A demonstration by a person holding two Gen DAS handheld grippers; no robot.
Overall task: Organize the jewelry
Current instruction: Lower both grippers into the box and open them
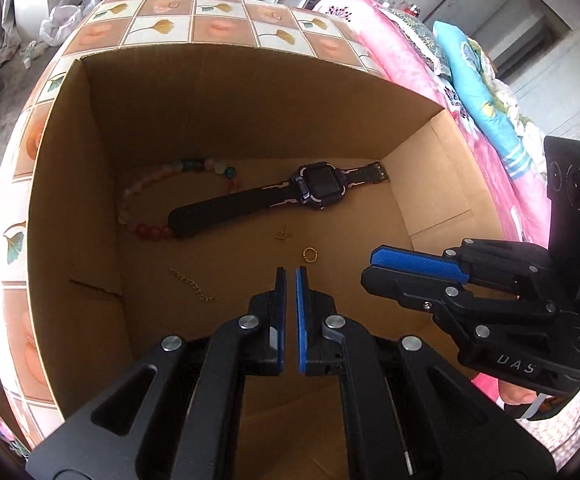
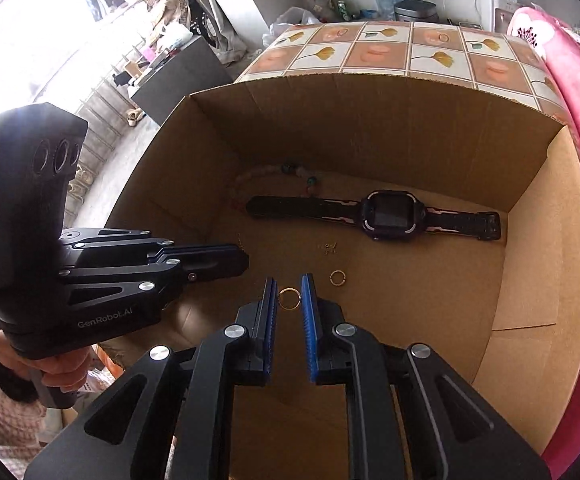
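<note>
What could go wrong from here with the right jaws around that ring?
1. The gold ring sits between the right gripper jaws, thin and flat on the box floor; the jaws may close over it or flick it away.
2. A second ring and a small charm lie close by and could get knocked.
3. The left gripper hovers near; they might collide.
</note>
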